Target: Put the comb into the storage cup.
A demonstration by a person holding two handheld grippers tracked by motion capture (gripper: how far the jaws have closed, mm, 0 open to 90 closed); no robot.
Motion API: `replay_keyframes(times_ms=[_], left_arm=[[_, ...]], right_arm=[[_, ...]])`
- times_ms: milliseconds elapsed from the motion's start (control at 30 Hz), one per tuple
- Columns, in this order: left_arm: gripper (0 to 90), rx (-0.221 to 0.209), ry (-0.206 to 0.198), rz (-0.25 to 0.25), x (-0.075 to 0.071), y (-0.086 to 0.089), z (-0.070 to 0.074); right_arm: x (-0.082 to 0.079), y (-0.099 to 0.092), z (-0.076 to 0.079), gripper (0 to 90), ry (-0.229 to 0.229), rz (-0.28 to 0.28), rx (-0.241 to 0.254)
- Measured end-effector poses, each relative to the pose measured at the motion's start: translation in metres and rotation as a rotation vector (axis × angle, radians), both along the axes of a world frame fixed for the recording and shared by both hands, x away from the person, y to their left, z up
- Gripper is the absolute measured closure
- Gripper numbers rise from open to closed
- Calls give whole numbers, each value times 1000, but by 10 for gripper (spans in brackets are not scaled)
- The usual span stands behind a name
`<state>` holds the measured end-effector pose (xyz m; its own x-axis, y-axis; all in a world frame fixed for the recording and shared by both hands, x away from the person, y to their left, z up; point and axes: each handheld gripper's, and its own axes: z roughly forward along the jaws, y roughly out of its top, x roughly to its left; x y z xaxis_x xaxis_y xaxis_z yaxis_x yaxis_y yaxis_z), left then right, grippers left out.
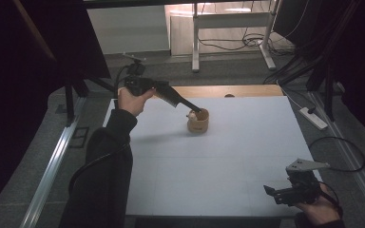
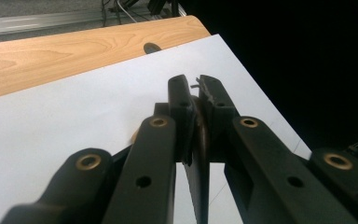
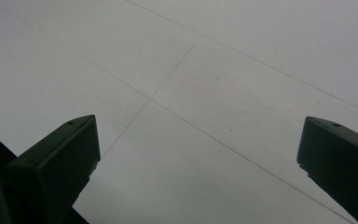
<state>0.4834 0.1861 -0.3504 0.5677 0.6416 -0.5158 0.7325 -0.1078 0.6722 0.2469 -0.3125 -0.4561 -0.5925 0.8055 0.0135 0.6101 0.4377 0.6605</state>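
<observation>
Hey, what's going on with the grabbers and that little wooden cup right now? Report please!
Left gripper shut on the rim of the wooden cup, mid-table. Right gripper open, holding nothing, over the white table at its near corner. Nothing in the way.

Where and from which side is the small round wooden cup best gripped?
The small round wooden cup stands upright with its mouth open, so the thin rim wall suits best, approached from above with one jaw inside and one outside. The left hand-held gripper looks clamped on the near-left rim this way.
</observation>
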Motion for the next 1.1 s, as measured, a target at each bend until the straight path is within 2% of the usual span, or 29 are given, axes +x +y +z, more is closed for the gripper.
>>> replay_keyframes(times_ms=[1100], left_arm=[[835, 37, 16, -1, 11, -12, -17]], right_arm=[[0, 1, -1, 0, 7, 13, -9]])
